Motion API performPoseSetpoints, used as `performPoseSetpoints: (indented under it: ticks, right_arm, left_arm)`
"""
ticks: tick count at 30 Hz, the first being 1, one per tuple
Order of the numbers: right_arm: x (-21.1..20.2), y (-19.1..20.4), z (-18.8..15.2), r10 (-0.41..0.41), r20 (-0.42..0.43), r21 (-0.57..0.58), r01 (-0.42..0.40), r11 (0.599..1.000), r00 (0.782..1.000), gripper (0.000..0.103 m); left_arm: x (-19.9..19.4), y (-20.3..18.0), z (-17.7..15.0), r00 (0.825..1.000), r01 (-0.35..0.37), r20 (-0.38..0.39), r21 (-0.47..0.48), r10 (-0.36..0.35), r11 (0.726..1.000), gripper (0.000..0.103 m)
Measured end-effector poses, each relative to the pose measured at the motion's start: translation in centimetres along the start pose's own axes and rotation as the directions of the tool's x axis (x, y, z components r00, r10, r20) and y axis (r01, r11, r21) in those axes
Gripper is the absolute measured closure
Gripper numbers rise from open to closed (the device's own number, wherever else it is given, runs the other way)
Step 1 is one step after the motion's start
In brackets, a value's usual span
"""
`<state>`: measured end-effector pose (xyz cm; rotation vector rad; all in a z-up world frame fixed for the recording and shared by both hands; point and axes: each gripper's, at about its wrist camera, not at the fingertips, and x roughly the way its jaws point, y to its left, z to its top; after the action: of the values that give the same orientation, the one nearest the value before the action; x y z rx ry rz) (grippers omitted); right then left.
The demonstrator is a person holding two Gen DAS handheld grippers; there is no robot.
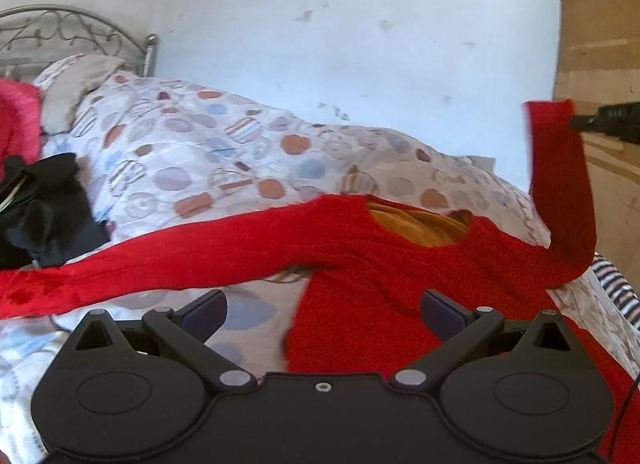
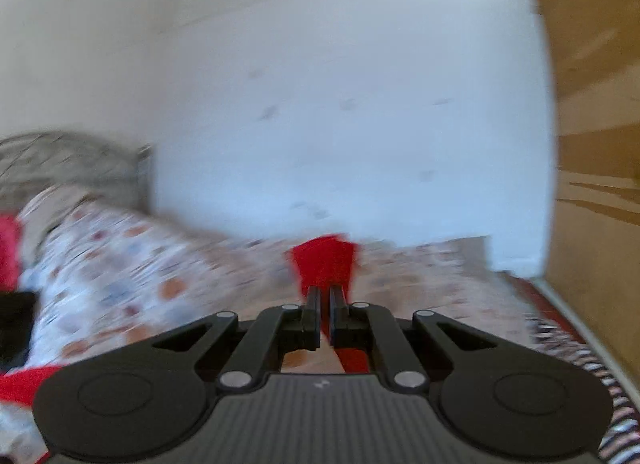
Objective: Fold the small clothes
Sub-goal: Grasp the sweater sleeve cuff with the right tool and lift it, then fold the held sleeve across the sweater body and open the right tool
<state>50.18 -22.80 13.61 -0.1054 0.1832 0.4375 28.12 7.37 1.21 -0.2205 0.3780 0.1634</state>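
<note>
A black garment [image 1: 44,208] crowds the bed's [image 1: 192,144] left edge. My left tool [image 1: 322,310] hovers wide apart over the red top [image 1: 360,264] spread on the bed, while my right tool [image 2: 325,298] pinches its lifted sleeve [image 1: 560,184]; that view is blurred.

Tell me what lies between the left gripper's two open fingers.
In the left wrist view, the left gripper is open over the bed; between its fingers lie the patterned bedsheet and the red top's body edge. Nothing is gripped.
</note>
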Motion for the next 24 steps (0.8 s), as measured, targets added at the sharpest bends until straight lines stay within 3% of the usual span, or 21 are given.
performPoseSetpoints:
  ticks: [3, 7, 11, 15, 16, 17, 19, 24]
  right_arm:
    - [1.3, 4.8, -1.9, 0.081, -0.062, -0.093, -0.087, 0.992, 0.995, 0.098]
    - [1.3, 11.0, -6.3, 0.177, -0.191, -0.190, -0.213, 0.958, 0.965, 0.098]
    - [-1.0, 15.7, -11.3, 0.198, -0.276, -0.322, -0.285, 0.903, 0.940, 0.098]
    - [-2.9, 16.3, -14.2, 0.203, -0.325, -0.368, -0.321, 0.873, 0.924, 0.093]
    - [-3.1, 16.1, -14.4, 0.211, -0.326, -0.357, -0.327, 0.875, 0.921, 0.089]
    - [-3.4, 15.6, -14.4, 0.211, -0.326, -0.345, -0.324, 0.881, 0.922, 0.073]
    - [-4.5, 13.8, -14.1, 0.196, -0.311, -0.324, -0.297, 0.898, 0.930, 0.051]
    - [-4.8, 8.2, -13.9, 0.052, -0.286, -0.287, -0.138, 0.948, 0.957, 0.040]
  left_arm:
    - [-0.3, 1.2, -0.1, 1.000, -0.021, -0.003, -0.016, 0.021, 1.000, 0.001]
    - [-0.3, 2.4, -0.4, 0.999, -0.049, -0.015, -0.024, 0.049, 0.999, 0.001]
    - [-0.1, 3.1, -0.6, 0.997, -0.070, -0.026, -0.039, 0.069, 0.997, 0.001]
    - [0.3, 3.1, -0.9, 0.996, -0.078, -0.034, -0.033, 0.076, 0.996, 0.001]
    - [0.5, 2.9, -0.9, 0.996, -0.076, -0.036, -0.029, 0.075, 0.997, 0.001]
    - [0.7, 2.7, -0.8, 0.997, -0.074, -0.038, -0.024, 0.073, 0.997, 0.001]
    - [1.2, 2.2, -0.7, 0.997, -0.065, -0.039, -0.015, 0.064, 0.998, 0.001]
    - [3.5, -0.4, -0.2, 0.999, -0.025, -0.039, 0.007, 0.025, 1.000, 0.001]
